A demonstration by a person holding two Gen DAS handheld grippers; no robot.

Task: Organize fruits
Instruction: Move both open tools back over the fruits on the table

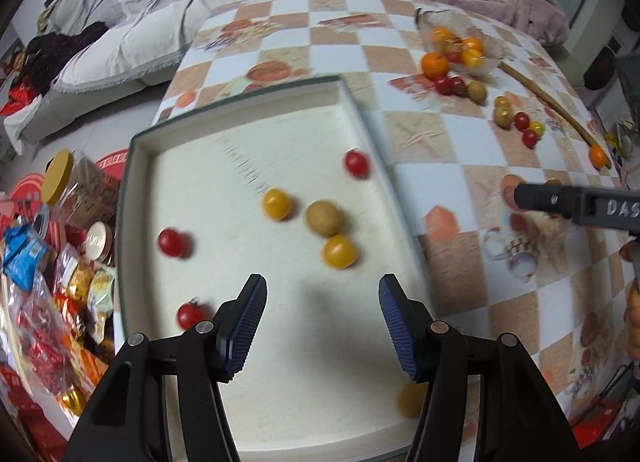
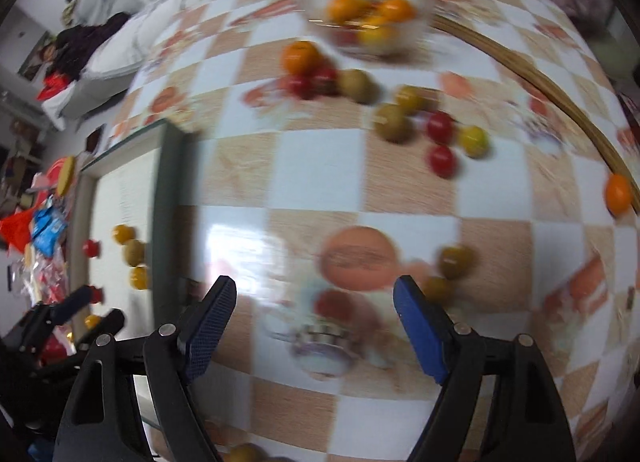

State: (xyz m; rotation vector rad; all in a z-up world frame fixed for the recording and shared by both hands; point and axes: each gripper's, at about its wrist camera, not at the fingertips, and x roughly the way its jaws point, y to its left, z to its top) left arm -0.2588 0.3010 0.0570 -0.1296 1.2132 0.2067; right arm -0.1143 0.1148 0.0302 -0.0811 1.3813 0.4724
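Note:
My left gripper [image 1: 322, 326] is open and empty above a white tray [image 1: 352, 100] with a green rim. In the tray lie red cherry tomatoes [image 1: 357, 164], yellow ones [image 1: 277, 204] and a brownish round fruit [image 1: 325, 218]. My right gripper [image 2: 314, 336] is open and empty above the checkered tablecloth [image 2: 320, 166]; it shows in the left wrist view [image 1: 520, 198] at the right. Loose fruits lie ahead of it: a brownish one [image 2: 455, 260], red tomatoes [image 2: 440, 127], a yellow one [image 2: 473, 141], an orange [image 2: 301, 57]. A clear bowl [image 2: 372, 22] holds more oranges.
A curved bamboo stick [image 2: 560, 102] lies at the table's right with a small orange [image 2: 617, 193] beside it. Snack packets and jars [image 1: 60, 254] sit left of the tray. A sofa with clothes [image 1: 120, 22] stands behind the table.

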